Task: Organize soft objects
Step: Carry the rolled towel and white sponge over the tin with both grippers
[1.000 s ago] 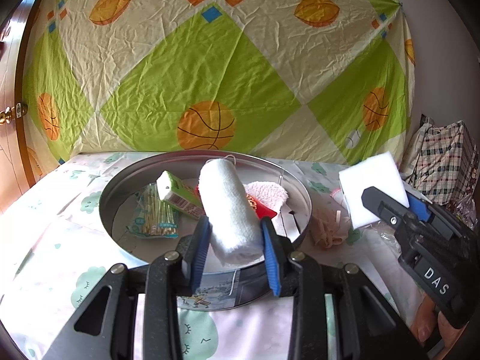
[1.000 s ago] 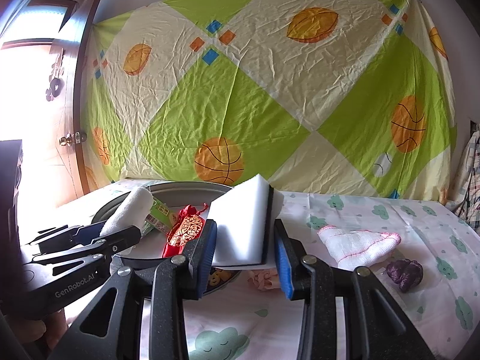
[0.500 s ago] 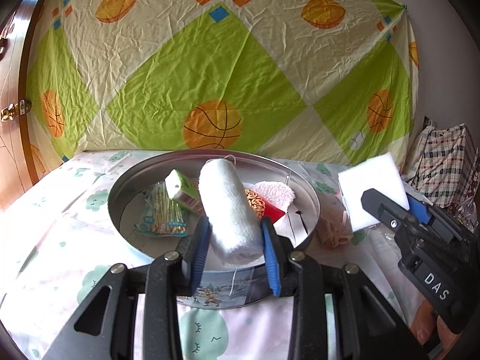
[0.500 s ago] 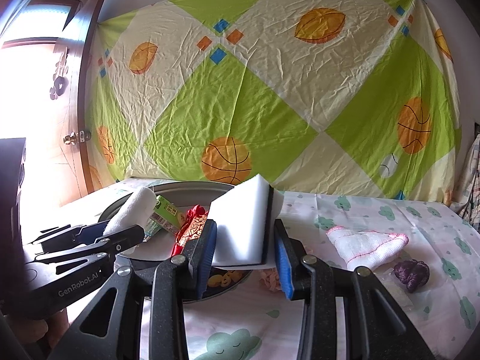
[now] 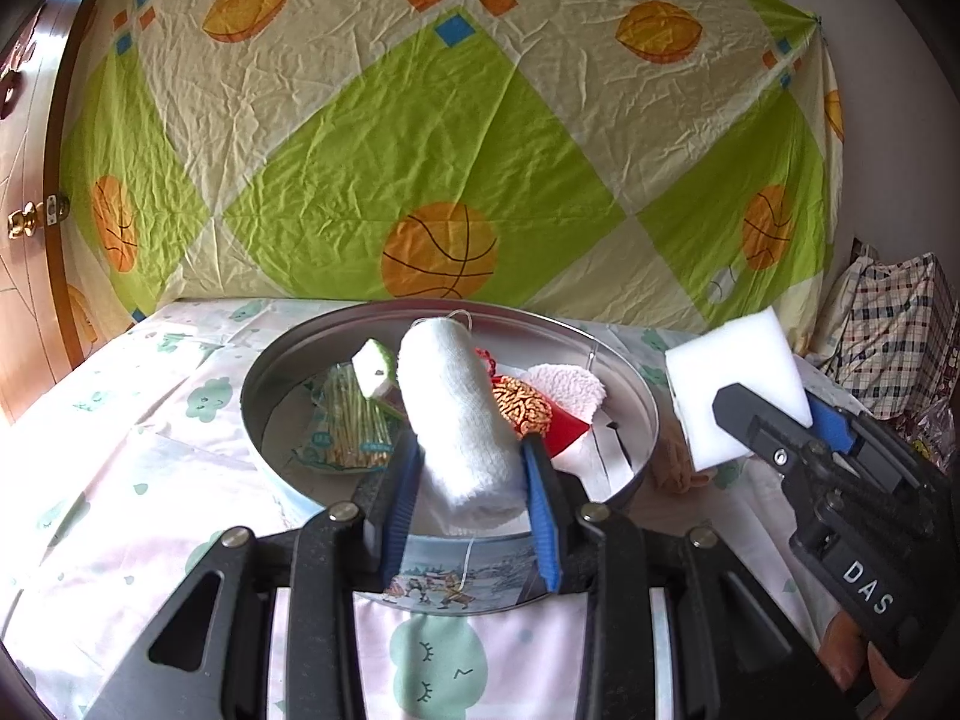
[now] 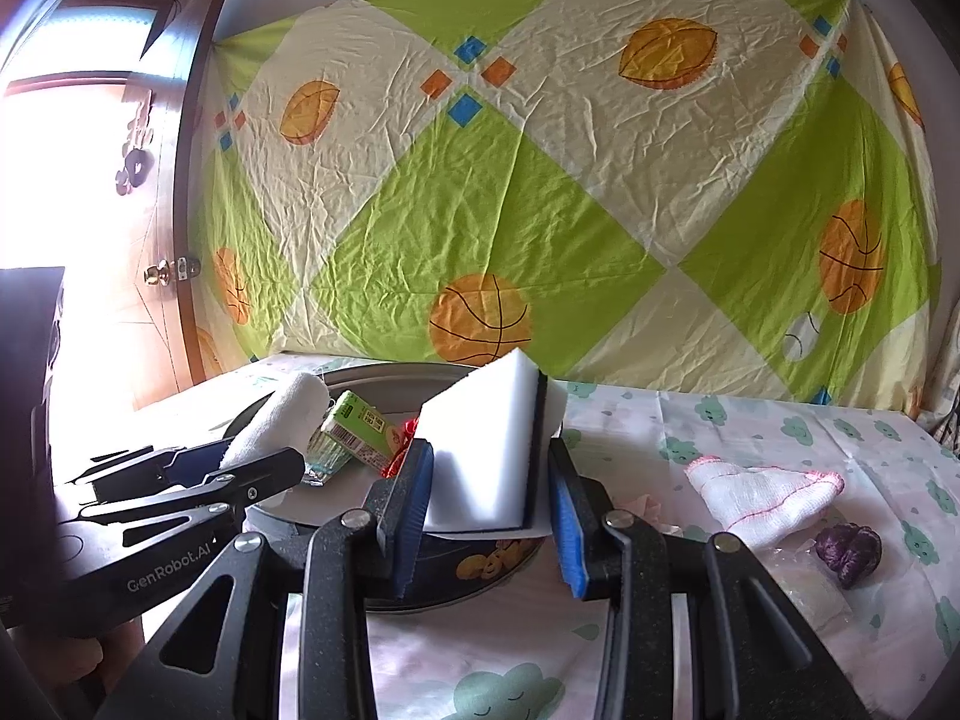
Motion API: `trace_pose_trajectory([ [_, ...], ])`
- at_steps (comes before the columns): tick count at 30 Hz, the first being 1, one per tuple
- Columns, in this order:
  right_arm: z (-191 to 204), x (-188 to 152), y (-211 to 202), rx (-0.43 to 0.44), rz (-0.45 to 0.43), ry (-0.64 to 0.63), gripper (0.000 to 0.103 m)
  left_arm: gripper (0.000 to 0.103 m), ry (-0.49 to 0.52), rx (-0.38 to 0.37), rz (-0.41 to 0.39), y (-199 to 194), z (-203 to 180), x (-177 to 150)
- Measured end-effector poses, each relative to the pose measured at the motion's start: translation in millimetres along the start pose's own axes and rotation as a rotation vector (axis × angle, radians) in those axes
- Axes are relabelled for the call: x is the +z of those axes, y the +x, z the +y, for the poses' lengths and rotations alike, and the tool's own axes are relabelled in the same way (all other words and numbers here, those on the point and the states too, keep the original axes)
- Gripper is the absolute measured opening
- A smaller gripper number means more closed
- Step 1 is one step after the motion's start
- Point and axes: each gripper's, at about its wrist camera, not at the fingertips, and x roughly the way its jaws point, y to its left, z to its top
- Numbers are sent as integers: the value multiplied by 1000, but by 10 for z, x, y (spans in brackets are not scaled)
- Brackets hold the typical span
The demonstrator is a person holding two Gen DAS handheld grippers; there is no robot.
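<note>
A rolled white towel (image 5: 450, 396) is clamped between the blue pads of my left gripper (image 5: 471, 456), which is shut on it. The roll hangs over the near rim of a round metal tin (image 5: 636, 414). My right gripper (image 6: 489, 468) is shut on a white sponge block (image 6: 480, 450) just right of the tin (image 6: 384, 369). In the left wrist view, the right gripper (image 5: 774, 402) and its sponge (image 5: 738, 366) show at the right. In the right wrist view, the left gripper (image 6: 240, 456) and the towel roll (image 6: 282, 414) show at the left.
The tin holds a green carton (image 5: 378, 369), a packet of sticks (image 5: 354, 420), a red and gold ornament (image 5: 528, 414) and a fluffy white pad (image 5: 570, 387). A folded white cloth with pink edging (image 6: 762, 498) and a purple lump (image 6: 849, 546) lie on the tablecloth to the right.
Both grips are unchanged. In the left wrist view the tin has drifted slightly to the right, and the towel roll now covers more of the green carton.
</note>
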Motion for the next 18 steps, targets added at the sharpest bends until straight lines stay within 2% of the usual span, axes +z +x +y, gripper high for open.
trace_pose_trajectory([
  [7,-7,59,45,31,3,19,40,33,9,3,-1,-21,132,106],
  [13,3,299,117,64,-7,9,40,33,20,-10,16,39,238,285],
  [18,-32,454,351,89,29,8,40,33,47,-19,45,158,290,477],
])
